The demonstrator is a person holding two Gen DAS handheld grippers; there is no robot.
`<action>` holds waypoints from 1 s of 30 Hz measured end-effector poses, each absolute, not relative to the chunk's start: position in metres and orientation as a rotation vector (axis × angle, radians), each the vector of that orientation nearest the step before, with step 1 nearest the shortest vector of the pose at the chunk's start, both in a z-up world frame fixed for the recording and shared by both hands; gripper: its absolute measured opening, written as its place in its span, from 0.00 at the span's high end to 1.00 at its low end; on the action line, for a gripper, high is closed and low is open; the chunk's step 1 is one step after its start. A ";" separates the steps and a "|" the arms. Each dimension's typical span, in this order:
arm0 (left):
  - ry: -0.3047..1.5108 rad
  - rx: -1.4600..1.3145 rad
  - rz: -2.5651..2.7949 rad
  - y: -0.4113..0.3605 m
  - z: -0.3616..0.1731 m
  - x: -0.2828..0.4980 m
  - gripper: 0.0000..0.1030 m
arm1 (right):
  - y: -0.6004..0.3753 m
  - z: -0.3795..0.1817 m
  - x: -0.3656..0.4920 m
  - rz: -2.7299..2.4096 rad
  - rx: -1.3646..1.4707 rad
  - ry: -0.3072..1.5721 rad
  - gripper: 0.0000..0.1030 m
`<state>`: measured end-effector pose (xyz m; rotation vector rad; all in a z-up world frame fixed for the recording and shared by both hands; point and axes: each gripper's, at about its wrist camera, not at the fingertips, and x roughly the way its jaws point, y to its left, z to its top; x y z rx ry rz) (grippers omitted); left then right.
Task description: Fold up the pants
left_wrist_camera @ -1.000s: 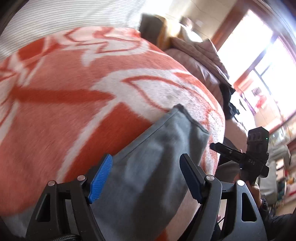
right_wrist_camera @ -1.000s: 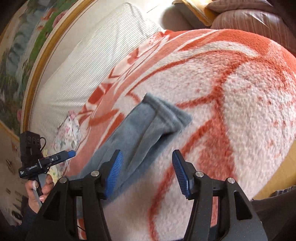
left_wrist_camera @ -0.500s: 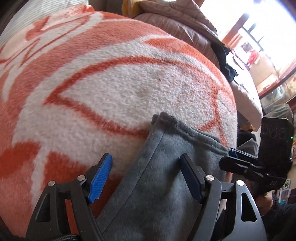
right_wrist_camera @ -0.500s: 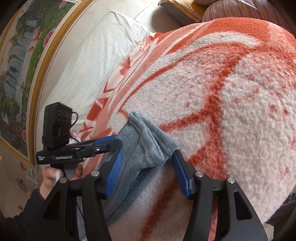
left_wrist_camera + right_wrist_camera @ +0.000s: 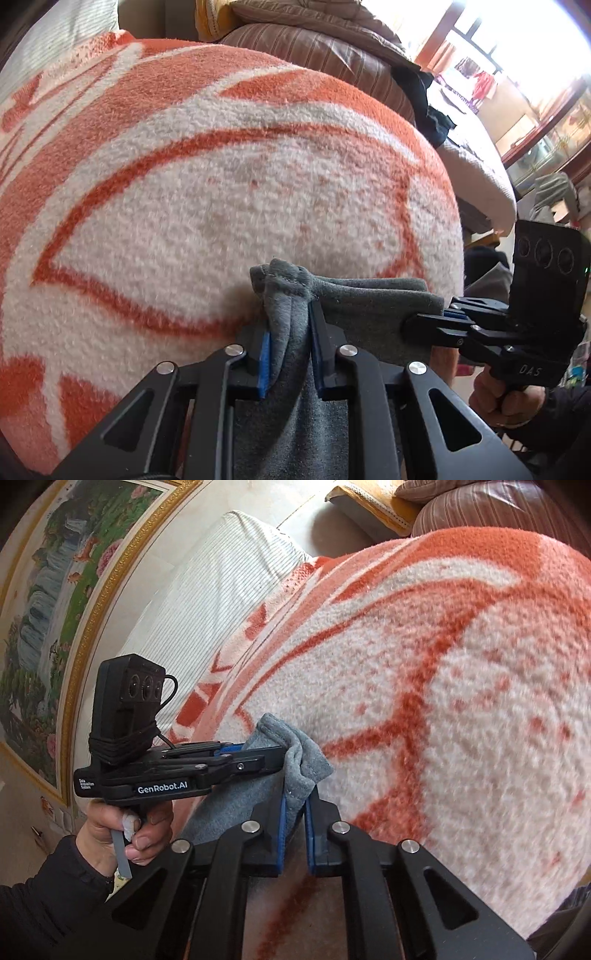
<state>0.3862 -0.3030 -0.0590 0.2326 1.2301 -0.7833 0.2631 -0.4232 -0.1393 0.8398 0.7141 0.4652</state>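
Note:
Grey fleece pants (image 5: 295, 413) lie on an orange-and-white blanket (image 5: 221, 184). My left gripper (image 5: 290, 328) is shut on one corner of the pants' end edge, the cloth bunched between its blue pads. My right gripper (image 5: 294, 812) is shut on the other corner of the same edge of the pants (image 5: 236, 805). In the left wrist view the right gripper (image 5: 436, 325) comes in from the right onto the pants. In the right wrist view the left gripper (image 5: 258, 760) comes in from the left. The rest of the pants is hidden below both views.
A white ribbed cushion (image 5: 207, 602) and a gold-framed painting (image 5: 55, 602) are at the left. Brown striped quilts (image 5: 314, 51) and dark clothes (image 5: 424, 99) lie past the blanket's far edge. A bright window (image 5: 491, 55) is at the right.
Both grippers moved forward onto the pants' end edge and closed on it, one at each corner. The cloth is now pinched and bunched up between the pads.

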 end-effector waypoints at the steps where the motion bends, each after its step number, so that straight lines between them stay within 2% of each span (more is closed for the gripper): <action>1: 1.226 0.227 -0.786 -0.305 -0.057 0.389 0.86 | -0.426 -0.138 0.264 0.459 0.833 0.710 0.91; 8: 1.153 0.145 -0.830 -0.308 -0.024 0.394 0.88 | -0.448 -0.112 0.269 0.430 0.824 0.646 0.91; 18: 1.025 0.008 -0.862 -0.244 0.038 0.356 0.90 | -0.427 -0.056 0.246 0.564 0.805 0.548 0.91; 30: 0.938 -0.139 -0.793 -0.162 0.055 0.281 0.90 | -0.354 -0.002 0.202 0.739 0.682 0.557 0.91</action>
